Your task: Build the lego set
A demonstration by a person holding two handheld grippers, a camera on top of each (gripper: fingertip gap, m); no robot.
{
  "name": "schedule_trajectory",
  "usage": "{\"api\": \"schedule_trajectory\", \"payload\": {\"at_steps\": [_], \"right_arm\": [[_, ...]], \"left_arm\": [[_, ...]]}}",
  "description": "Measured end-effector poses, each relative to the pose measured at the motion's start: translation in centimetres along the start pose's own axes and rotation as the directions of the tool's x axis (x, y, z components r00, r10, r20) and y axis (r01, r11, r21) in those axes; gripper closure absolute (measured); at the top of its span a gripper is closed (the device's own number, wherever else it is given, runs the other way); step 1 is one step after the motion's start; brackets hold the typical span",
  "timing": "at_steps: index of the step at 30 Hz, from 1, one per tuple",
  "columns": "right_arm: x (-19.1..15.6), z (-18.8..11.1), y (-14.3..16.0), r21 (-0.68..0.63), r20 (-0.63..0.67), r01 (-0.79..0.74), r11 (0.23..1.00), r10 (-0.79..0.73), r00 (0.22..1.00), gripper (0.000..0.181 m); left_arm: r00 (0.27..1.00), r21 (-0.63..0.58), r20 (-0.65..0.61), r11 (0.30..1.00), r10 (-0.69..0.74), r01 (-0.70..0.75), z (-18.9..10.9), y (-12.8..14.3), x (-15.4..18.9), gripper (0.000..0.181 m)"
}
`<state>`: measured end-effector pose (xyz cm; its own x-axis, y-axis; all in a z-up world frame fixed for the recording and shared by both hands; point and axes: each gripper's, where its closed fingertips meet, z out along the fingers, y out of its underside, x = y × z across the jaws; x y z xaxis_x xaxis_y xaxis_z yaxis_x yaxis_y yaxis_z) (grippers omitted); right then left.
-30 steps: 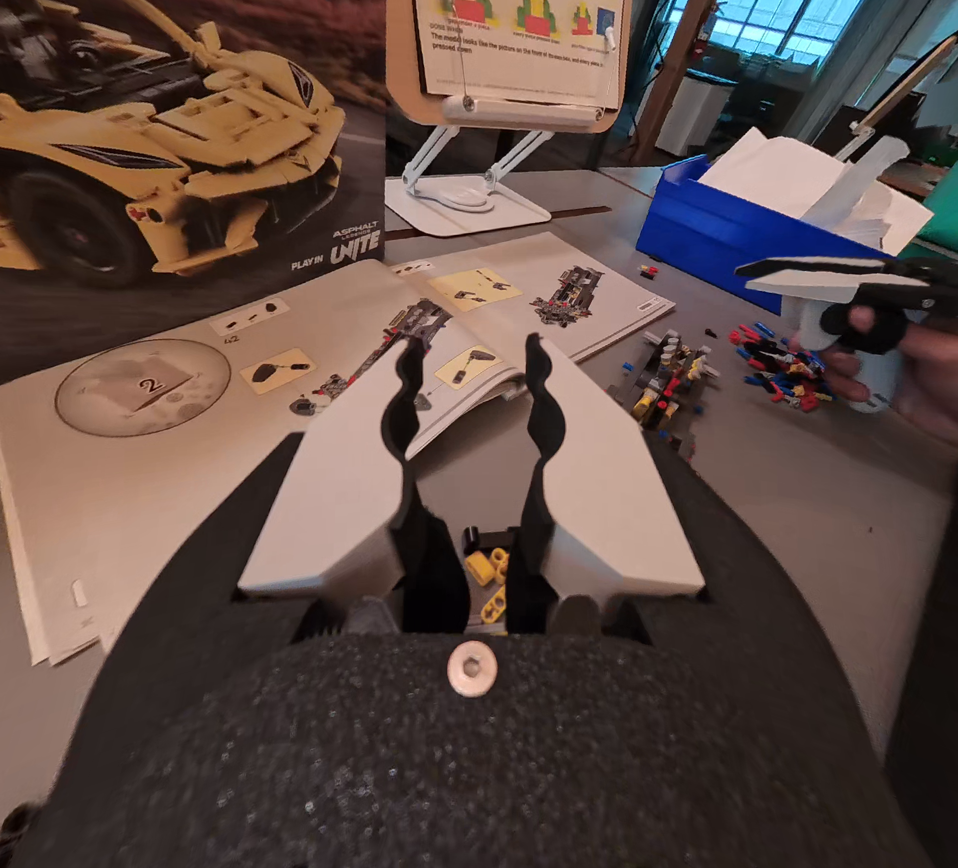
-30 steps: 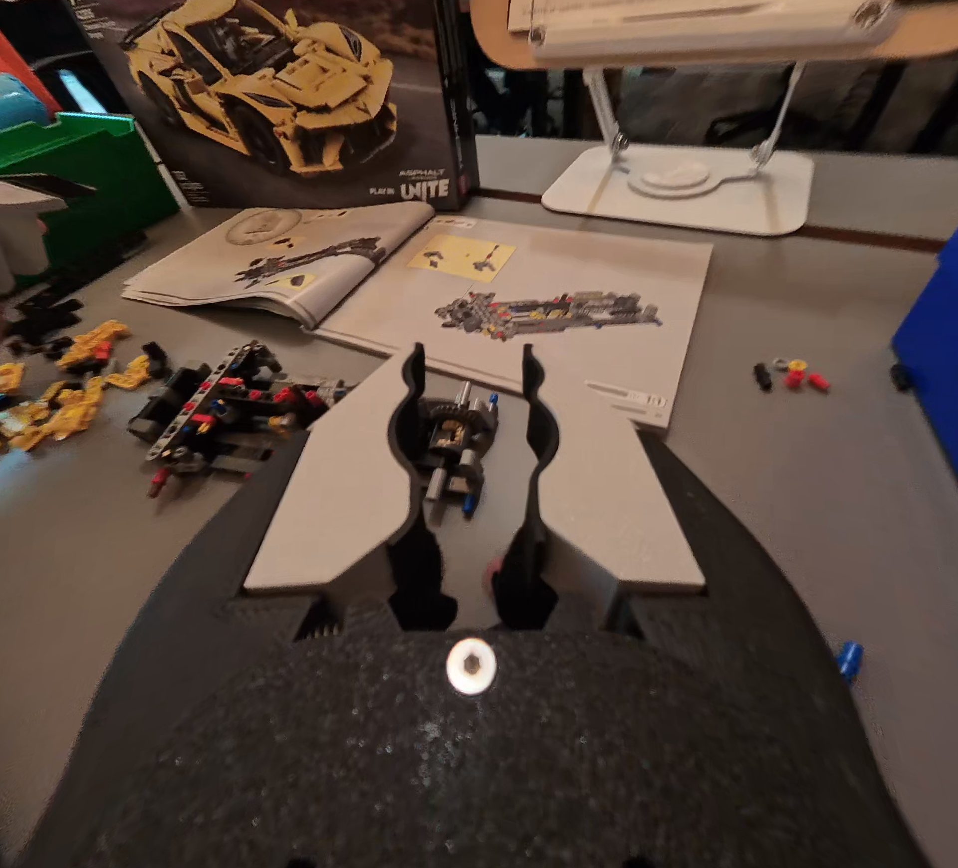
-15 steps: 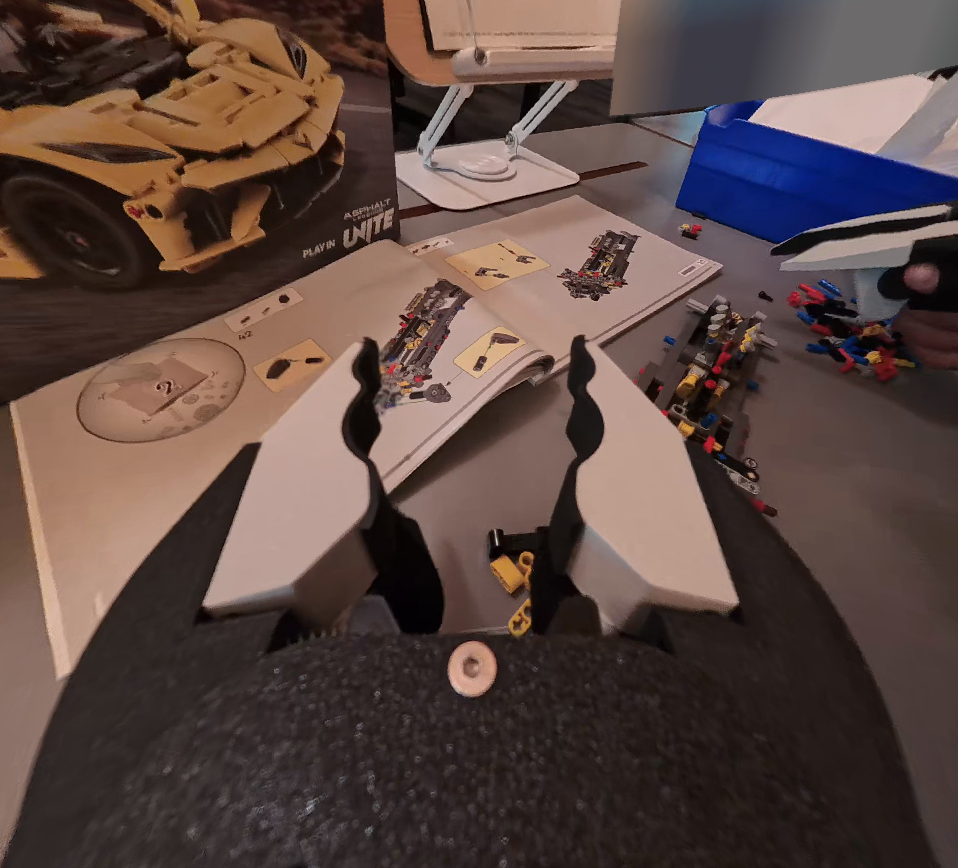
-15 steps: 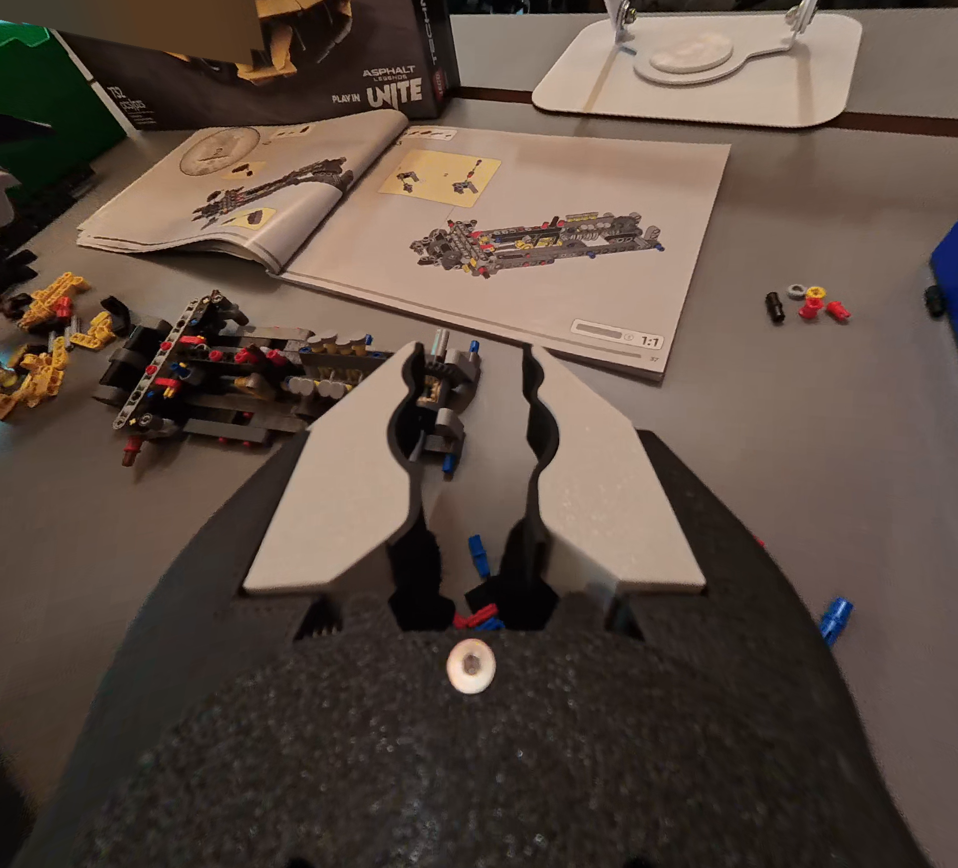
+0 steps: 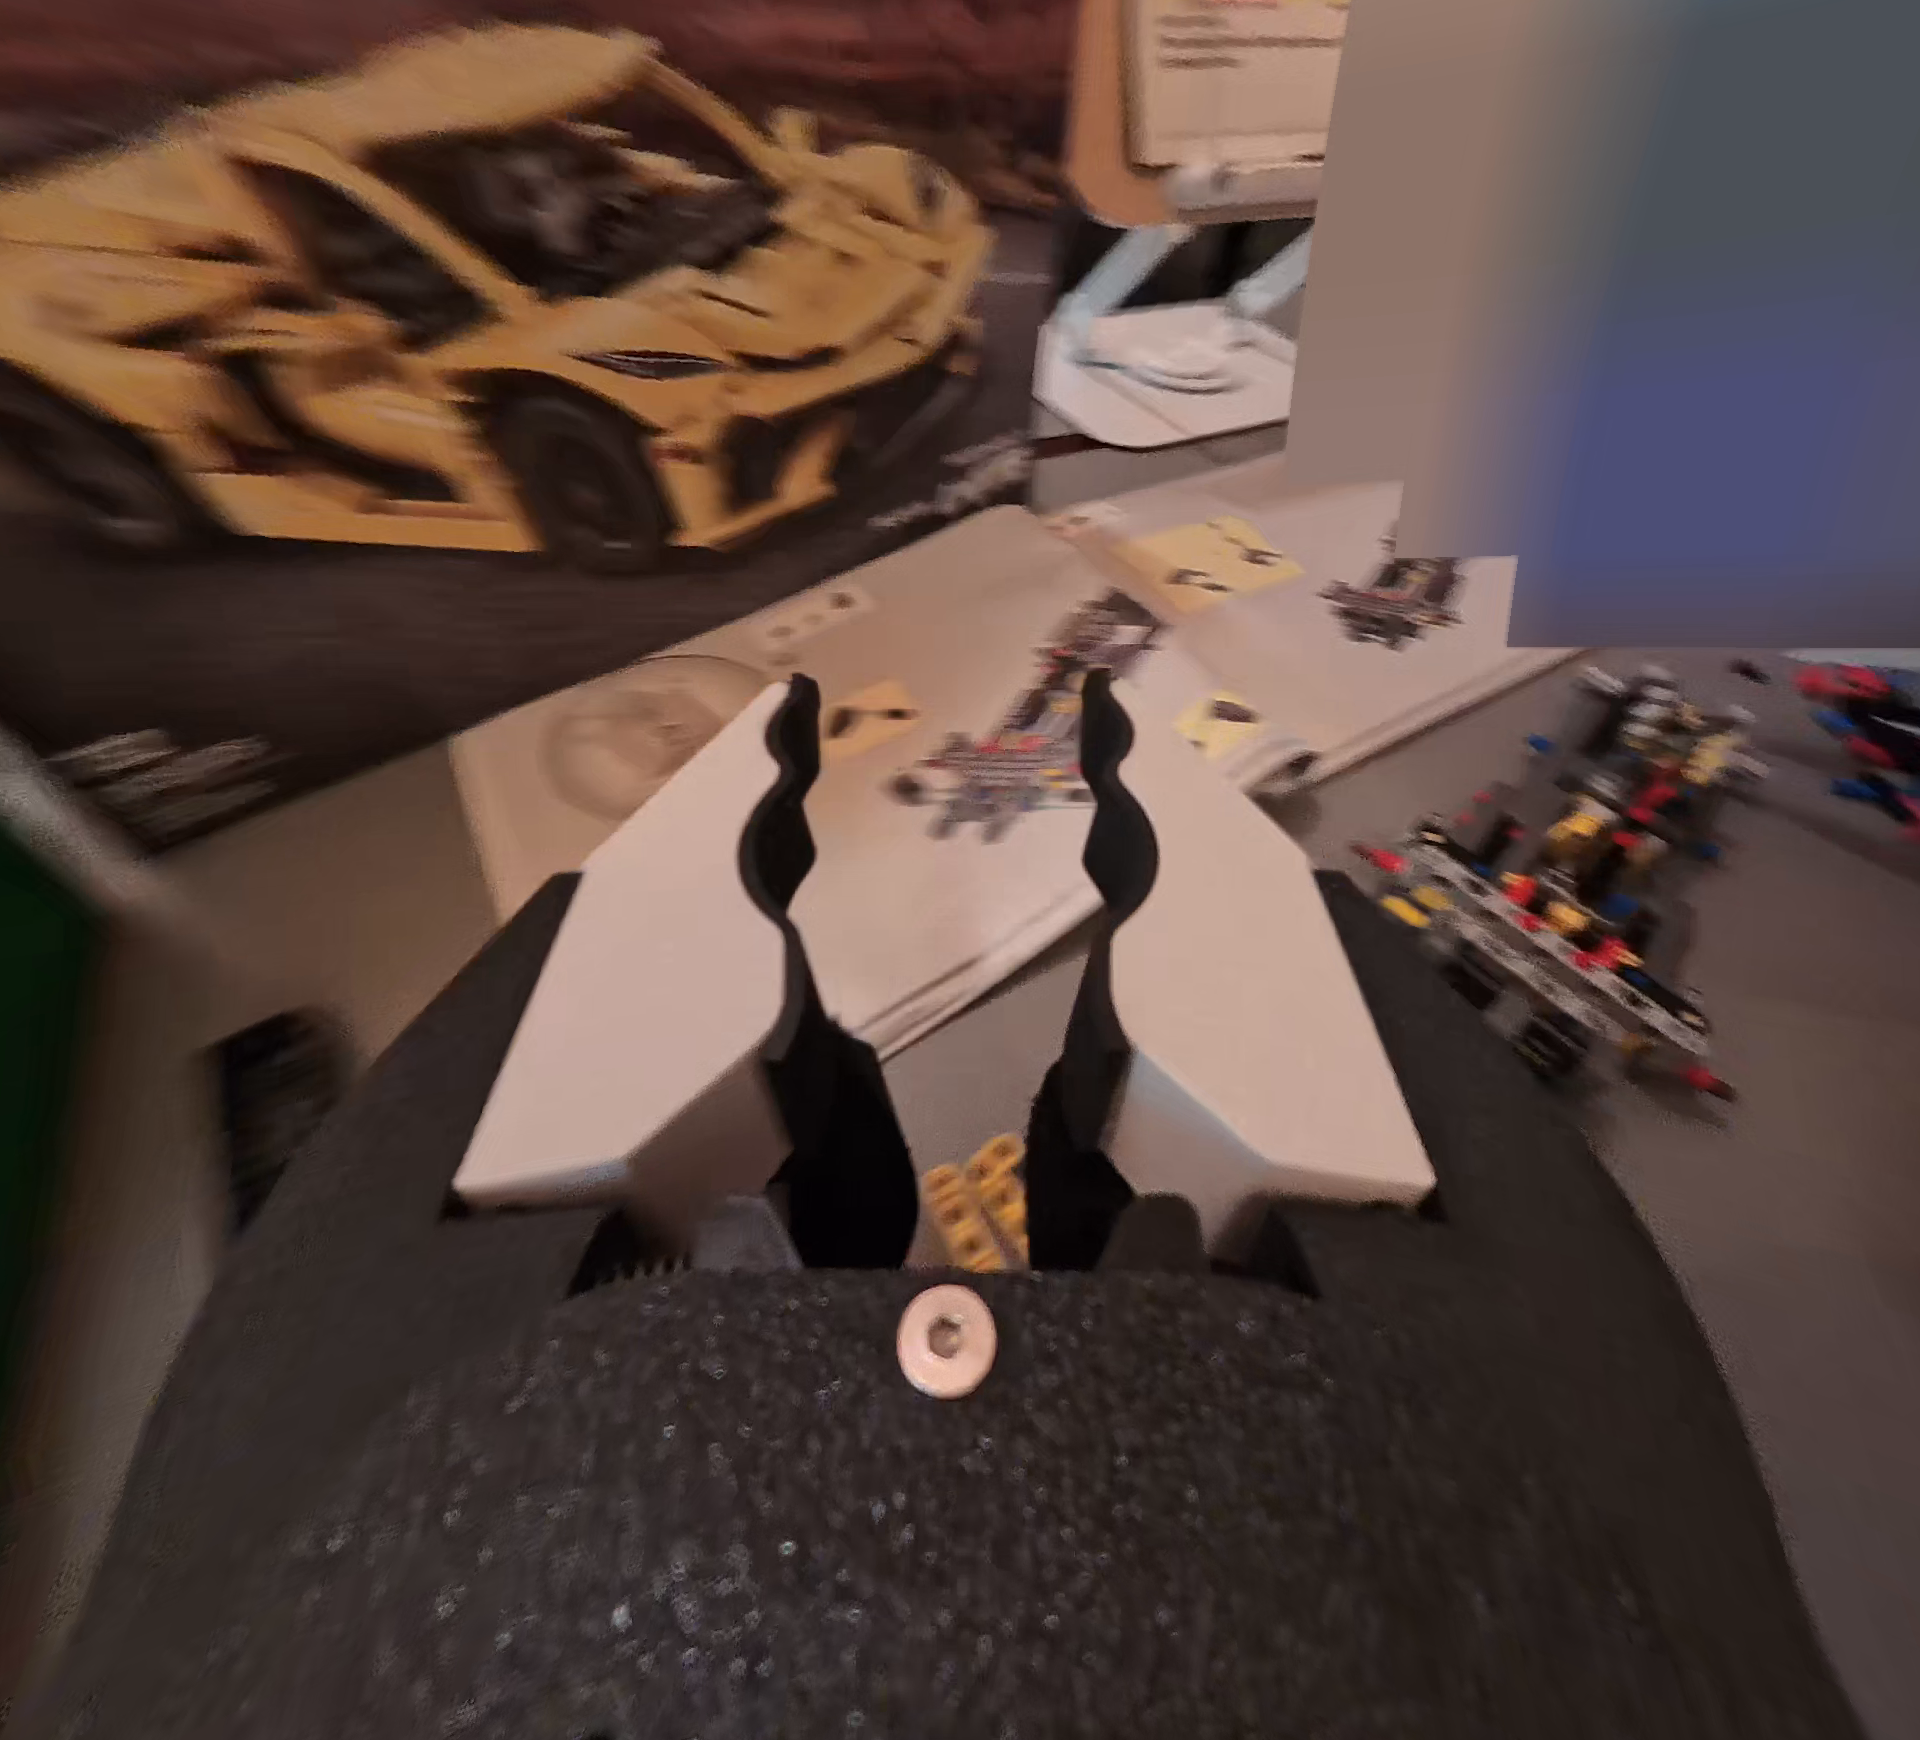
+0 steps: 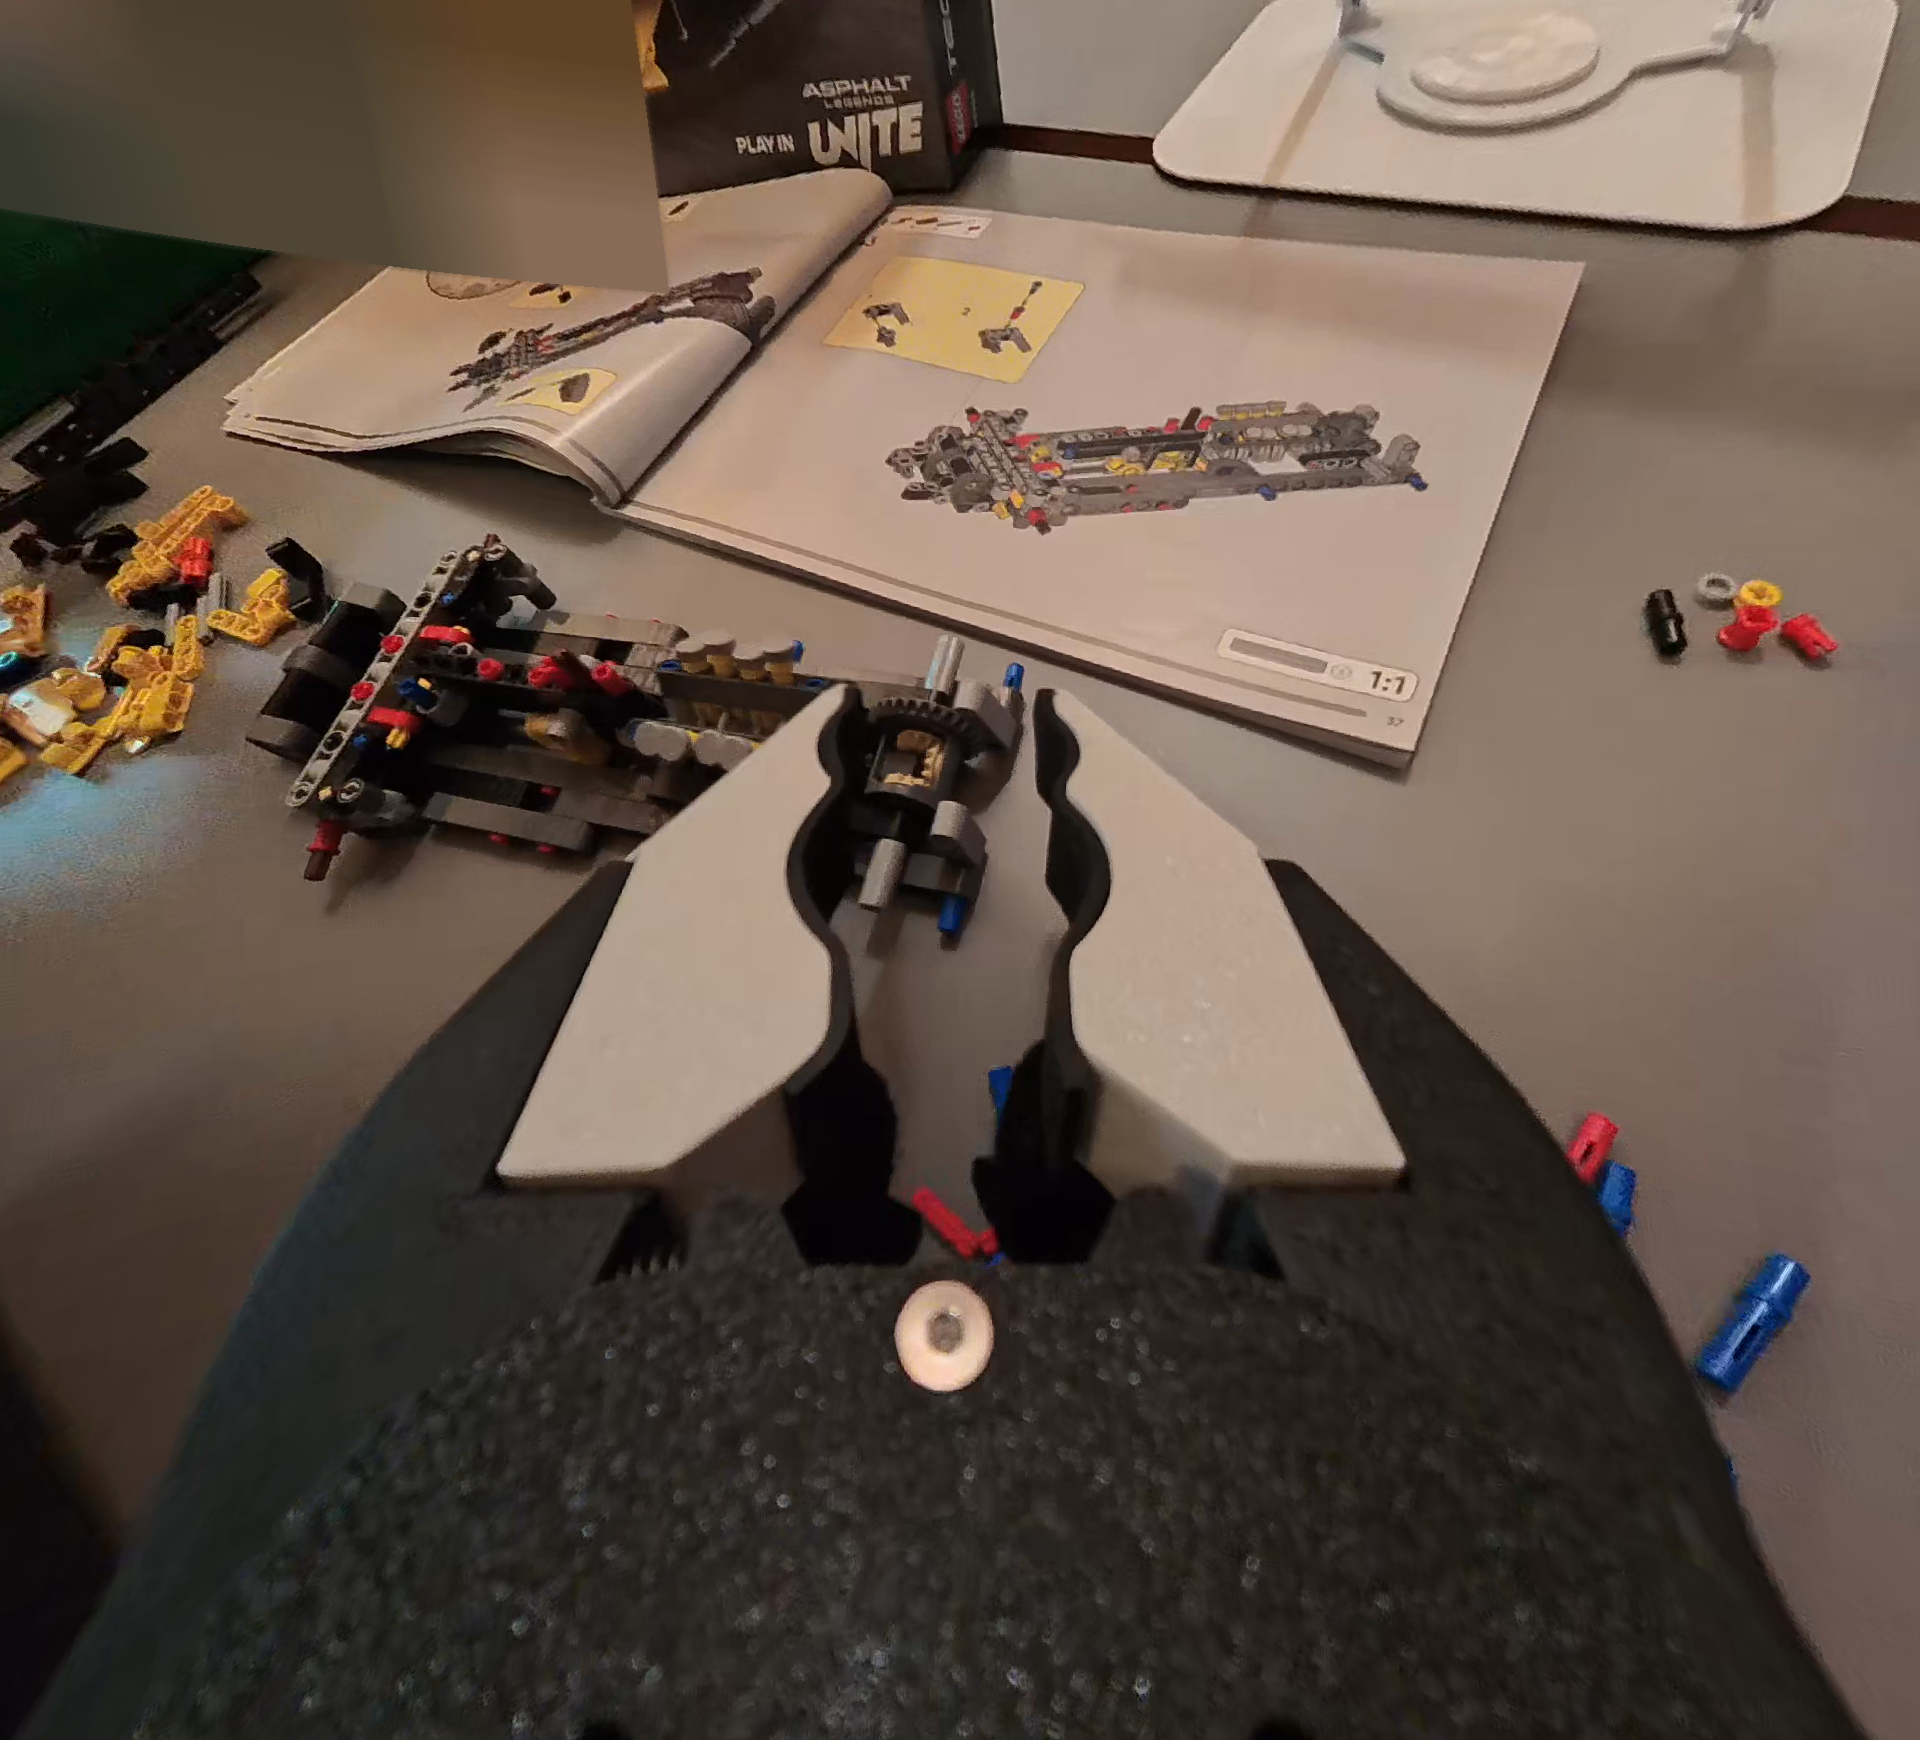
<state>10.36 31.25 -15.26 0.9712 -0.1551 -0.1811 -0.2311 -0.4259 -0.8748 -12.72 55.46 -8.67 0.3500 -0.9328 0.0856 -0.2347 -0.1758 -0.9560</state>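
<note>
My right gripper [image 6: 945, 714] is open and low over the grey table, with a small grey-and-black gear subassembly [image 6: 925, 786] lying between its fingers, close to the left one. The long, partly built black chassis [image 6: 488, 714] lies just to its left. It also shows blurred in the left wrist view [image 5: 1558, 901]. The open instruction booklet [image 6: 1143, 464] lies behind. My left gripper [image 5: 945, 703] is open and empty above the booklet [image 5: 935, 869]. Yellow pieces [image 5: 977, 1202] lie under its finger bases.
The set's box with a yellow car [image 5: 468, 288] stands at the back. A white stand base [image 6: 1538, 101] is at the back right. Loose yellow pieces [image 6: 135, 630] lie left, small red and black pins [image 6: 1756, 620] right, blue pins [image 6: 1756, 1316] near right. A green bin [image 5: 42, 963] is far left. Spacing between my two grippers at the tips: around 35 cm.
My right gripper has moved forward and down, so the gear subassembly now sits between its fingers. My left gripper has swung left, now blurred, and its jaws have narrowed a little.
</note>
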Motion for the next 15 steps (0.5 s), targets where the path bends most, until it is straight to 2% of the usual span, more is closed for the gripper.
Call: {"api": "schedule_trajectory", "payload": {"at_steps": [2, 4, 6, 8, 10, 13, 15], "right_arm": [[-0.4, -0.1, -0.3, 0.01, 0.004, 0.025, 1.0, -0.025, 1.0, 0.149], [-0.9, -0.3, -0.3, 0.01, 0.005, 0.05, 0.999, -0.05, 0.999, 0.147], [-1.3, -0.5, -0.3, 0.017, 0.012, 0.062, 0.998, -0.062, 0.998, 0.147], [-1.6, -0.4, 0.2, 0.004, 0.028, 0.055, 0.998, -0.055, 0.998, 0.147], [-1.8, -0.3, 0.8, -0.019, 0.04, 0.044, 0.999, -0.044, 0.998, 0.147], [-2.0, -0.5, 0.6, -0.005, 0.047, 0.045, 0.999, -0.045, 0.998, 0.147], [-2.2, -0.4, 0.9, -0.017, 0.058, 0.045, 0.999, -0.044, 0.997, 0.147]], "left_arm": [[0.994, -0.061, 0.113, 0.998, 0.011, -0.004, -2.2, -0.8, -2.9, 0.134], [0.989, -0.193, 0.142, 0.981, 0.029, -0.001, -4.0, 0.0, -3.9, 0.133], [0.997, -0.348, 0.072, 0.937, -0.001, 0.026, -5.5, 2.1, -2.5, 0.126], [0.999, -0.496, 0.02, 0.867, -0.043, 0.048, -7.1, 4.8, -1.2, 0.128], [0.997, -0.594, -0.011, 0.803, -0.07, 0.05, -8.6, 7.2, 0.0, 0.129], [0.987, -0.646, -0.161, 0.754, 0.019, -0.12, -10.2, 9.8, 2.5, 0.133], [0.959, -0.628, -0.229, 0.728, 0.167, -0.276, -10.7, 10.9, 2.8, 0.144]]}}
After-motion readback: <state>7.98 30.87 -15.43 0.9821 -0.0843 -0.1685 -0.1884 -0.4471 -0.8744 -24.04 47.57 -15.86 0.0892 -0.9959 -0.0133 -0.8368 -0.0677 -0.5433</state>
